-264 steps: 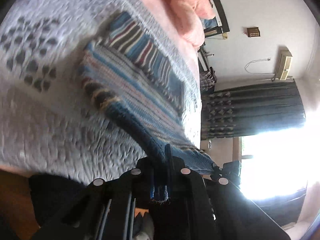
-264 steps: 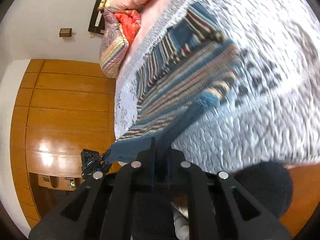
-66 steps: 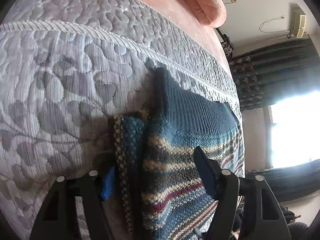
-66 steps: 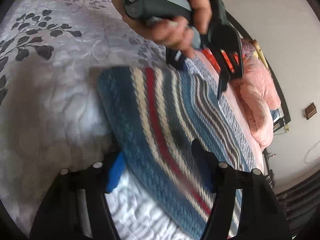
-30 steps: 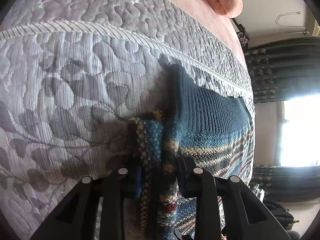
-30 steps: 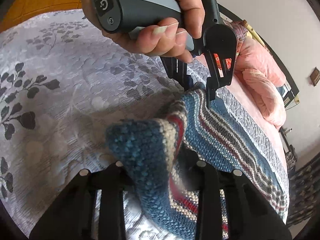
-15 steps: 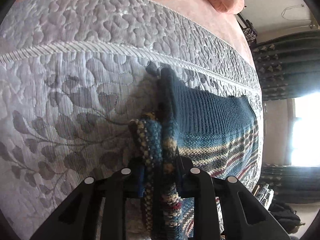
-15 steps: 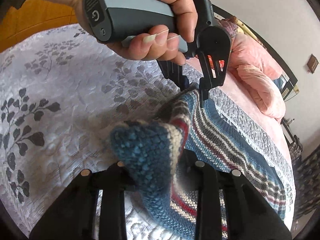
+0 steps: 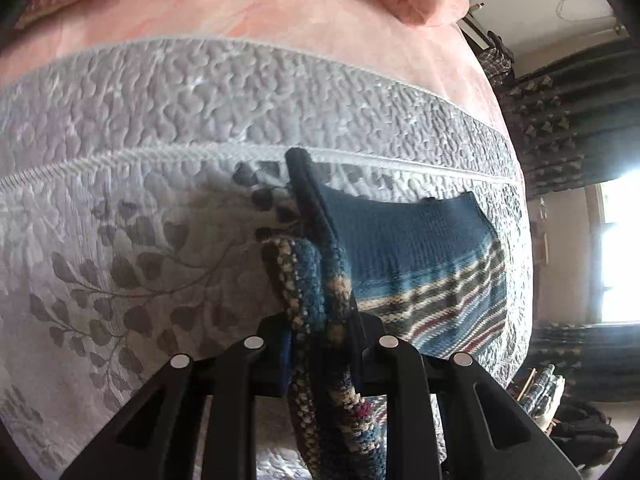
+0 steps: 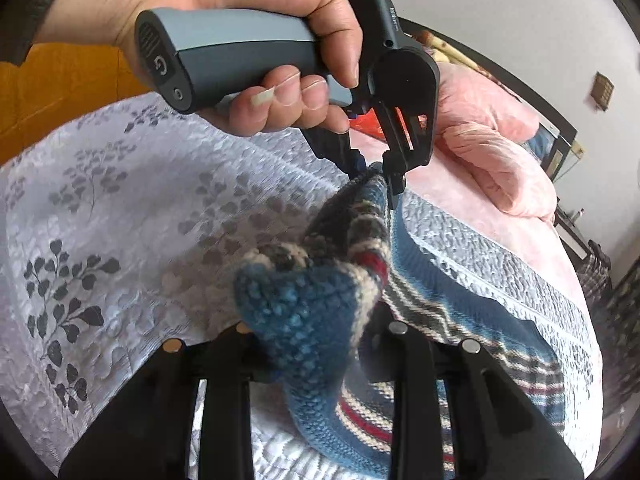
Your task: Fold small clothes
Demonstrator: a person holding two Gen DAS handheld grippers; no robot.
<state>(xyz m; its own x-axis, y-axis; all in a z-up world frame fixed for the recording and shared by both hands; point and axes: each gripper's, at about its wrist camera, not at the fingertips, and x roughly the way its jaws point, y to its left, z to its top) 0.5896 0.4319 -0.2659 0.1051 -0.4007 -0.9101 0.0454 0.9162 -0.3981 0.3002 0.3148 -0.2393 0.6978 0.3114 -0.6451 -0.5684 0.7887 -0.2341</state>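
Observation:
A blue striped knit sweater (image 9: 416, 248) lies partly folded on a grey leaf-patterned bedspread (image 9: 120, 240). My left gripper (image 9: 320, 340) is shut on the sweater's thick folded left edge, which bunches between its fingers. In the right wrist view my right gripper (image 10: 316, 344) is shut on another bunched corner of the sweater (image 10: 304, 304) and holds it raised above the bedspread (image 10: 120, 220). The left gripper (image 10: 376, 176) appears there too, held by a hand (image 10: 248, 20), pinching the far end of the same lifted edge.
A pink blanket and pillow (image 9: 280, 12) lie beyond the bedspread toward the headboard. Dark curtains (image 9: 560, 132) and a bright window (image 9: 620, 248) stand at the right. Orange wooden panelling (image 10: 48, 88) shows at the left in the right wrist view.
Both grippers went from open around the sweater's edge to shut on it. Over the last second they have lifted that edge higher off the bedspread.

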